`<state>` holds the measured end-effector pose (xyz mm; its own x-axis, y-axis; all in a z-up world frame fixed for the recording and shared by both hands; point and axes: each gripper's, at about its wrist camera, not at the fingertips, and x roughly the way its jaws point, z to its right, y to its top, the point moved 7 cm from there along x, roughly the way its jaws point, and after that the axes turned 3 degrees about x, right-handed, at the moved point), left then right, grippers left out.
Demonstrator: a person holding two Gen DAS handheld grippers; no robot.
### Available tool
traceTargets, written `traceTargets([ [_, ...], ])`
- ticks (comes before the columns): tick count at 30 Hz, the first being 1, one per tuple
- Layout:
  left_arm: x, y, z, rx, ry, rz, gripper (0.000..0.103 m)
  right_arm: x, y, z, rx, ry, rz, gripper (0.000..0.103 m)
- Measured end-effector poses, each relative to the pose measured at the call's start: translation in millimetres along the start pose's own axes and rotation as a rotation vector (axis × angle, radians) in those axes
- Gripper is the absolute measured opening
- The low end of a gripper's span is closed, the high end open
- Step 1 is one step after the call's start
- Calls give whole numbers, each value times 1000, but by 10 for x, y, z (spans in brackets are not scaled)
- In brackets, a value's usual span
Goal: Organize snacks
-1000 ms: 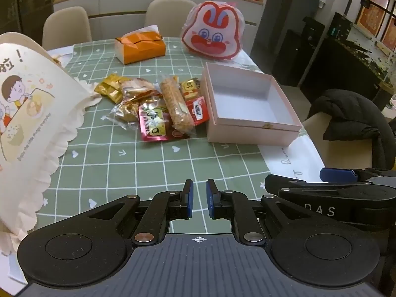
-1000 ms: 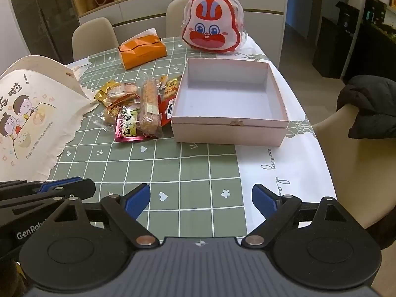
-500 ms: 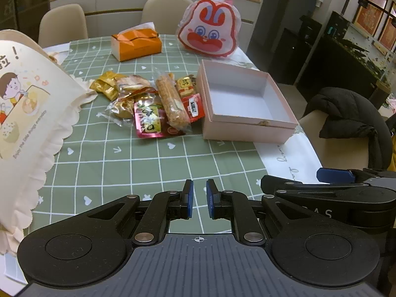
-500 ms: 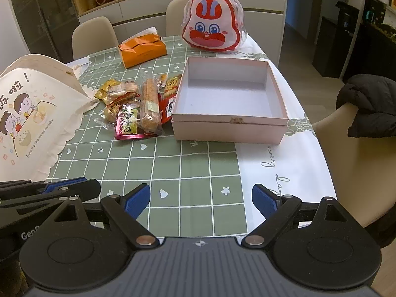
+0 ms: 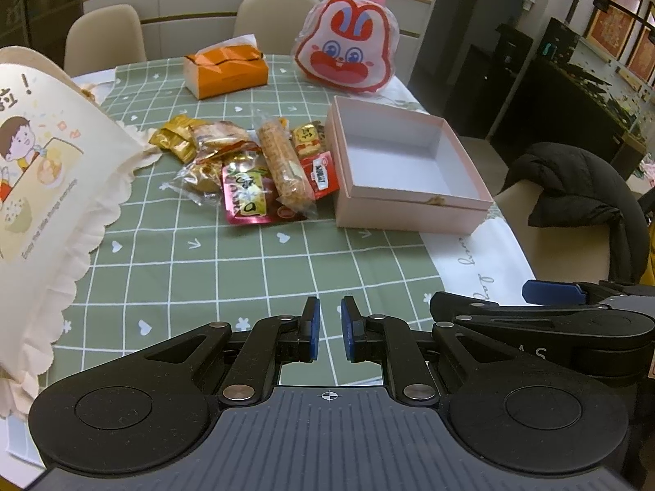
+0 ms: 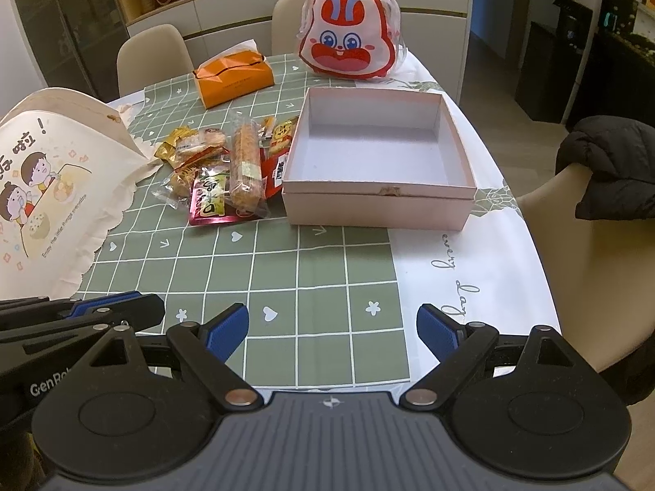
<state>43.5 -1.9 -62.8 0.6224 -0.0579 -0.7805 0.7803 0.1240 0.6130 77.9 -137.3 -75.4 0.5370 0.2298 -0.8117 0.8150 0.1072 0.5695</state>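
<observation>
Snack wrappers (image 5: 262, 172): glossy, crinkly plastic film. Pink box (image 6: 380, 204): matt cardboard, smooth. Tablecloth (image 6: 327, 270): smooth, slight sheen. Gripper pads (image 6: 227, 329): blue, ribbed; arms matt black plastic.

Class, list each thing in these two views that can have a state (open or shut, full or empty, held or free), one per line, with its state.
Left tongs: nearly shut, holding nothing.
Right tongs: open, holding nothing.
Pink box: lid off, empty.
Snack pile: loose on the tablecloth, left of the box, none packed yet.
Tissue box: open, a tissue sticking out.
Rabbit bag: standing upright behind the box.
</observation>
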Motion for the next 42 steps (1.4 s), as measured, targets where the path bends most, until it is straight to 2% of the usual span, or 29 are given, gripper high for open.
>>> traceTargets([
  [42,40,-59,-40,-16,3,-27,14,61,-74,-6,-3,-13,-25,90],
])
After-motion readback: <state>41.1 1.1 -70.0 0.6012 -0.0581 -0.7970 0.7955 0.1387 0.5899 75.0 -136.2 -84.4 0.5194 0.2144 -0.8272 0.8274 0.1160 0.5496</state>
